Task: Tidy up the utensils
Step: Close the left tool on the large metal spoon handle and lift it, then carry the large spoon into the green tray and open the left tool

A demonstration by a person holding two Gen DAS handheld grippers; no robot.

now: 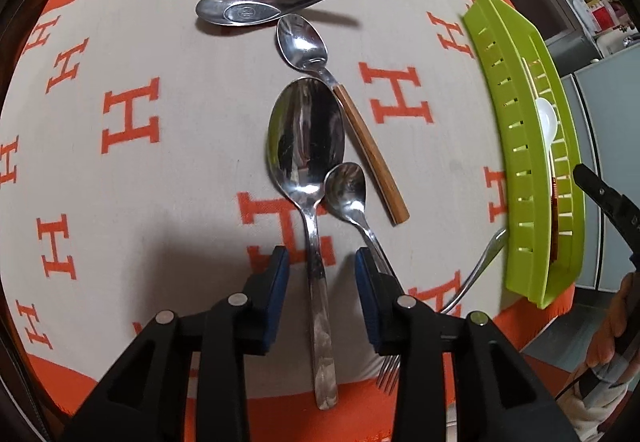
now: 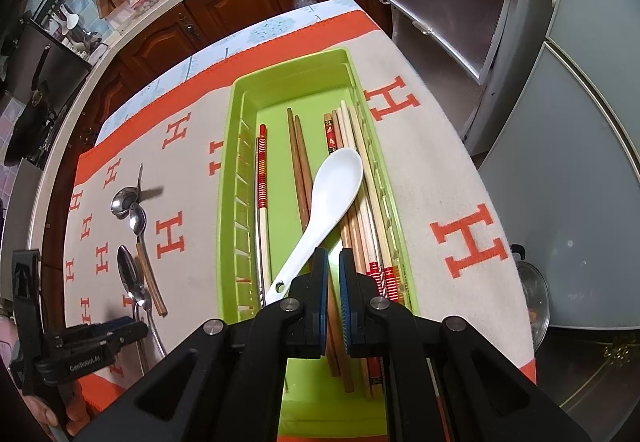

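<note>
Steel big spoon point(image 1: 306, 138) lies straight ahead of my left fingers point(image 1: 322, 298), handle running back between them, bowl pointing away from me. Left fingers are spread wide and carry nothing; the handle sits in the gap, a bit nearer the left pad than the right one. Long axis of the spoon lines up almost exactly with the fingers' forward direction, so I'd judge the pinch has to come across the handle, with the pads dropping either side.

Small spoon point(image 1: 346, 188) lies just to the right of the big one, its bowl touching the big spoon's neck, and its handle passes under my right-hand pad point(image 1: 366, 298). Risk as I see it: closing could catch both handles. Fork point(image 1: 474, 274) sits further right, tines toward me, handle tip reaching the green tray point(image 1: 516, 170). Wood-handled spoon point(image 1: 348, 114) lies slanted beyond, flat soup spoon point(image 1: 256, 8) furthest ahead.

Right fingers point(image 2: 333, 302) hover over the tray's near end, narrow gap; brown chopsticks show through the slot, but I cannot tell if they grip anything. White spoon point(image 2: 328, 202) lies slanted across the chopsticks point(image 2: 300, 162) just ahead of them, handle end beside the left pad.

Left hand is clearly nearer the loose spoons on the bench point(image 1: 180, 162); tray lies off to its right.
</note>
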